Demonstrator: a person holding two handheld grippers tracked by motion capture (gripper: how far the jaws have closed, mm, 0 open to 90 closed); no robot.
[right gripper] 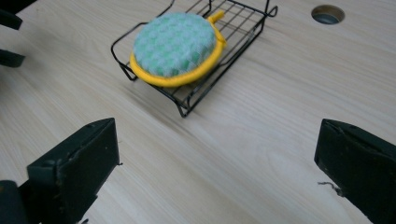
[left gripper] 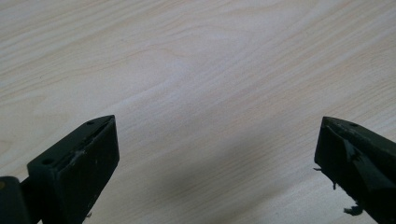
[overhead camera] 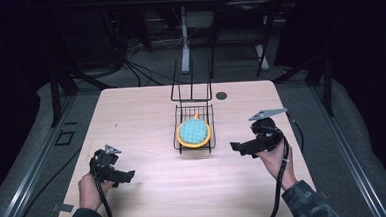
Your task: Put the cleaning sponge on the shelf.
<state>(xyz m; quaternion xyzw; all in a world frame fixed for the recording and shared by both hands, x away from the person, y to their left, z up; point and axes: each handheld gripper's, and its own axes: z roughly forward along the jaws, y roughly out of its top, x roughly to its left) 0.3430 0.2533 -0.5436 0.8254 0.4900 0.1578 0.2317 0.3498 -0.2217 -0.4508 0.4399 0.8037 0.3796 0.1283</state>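
Observation:
A round green checked pad with a yellow rim lies in a black wire rack at the table's middle. My right gripper is held to the rack's right, pointing left at it, open and empty. My left gripper is over the front left of the table, pointing right, jaws wide apart above bare wood.
The light wooden table has a round cable hole behind the rack. The rack's upright wire back stands at its far end. Dark floor, cables and table legs lie beyond.

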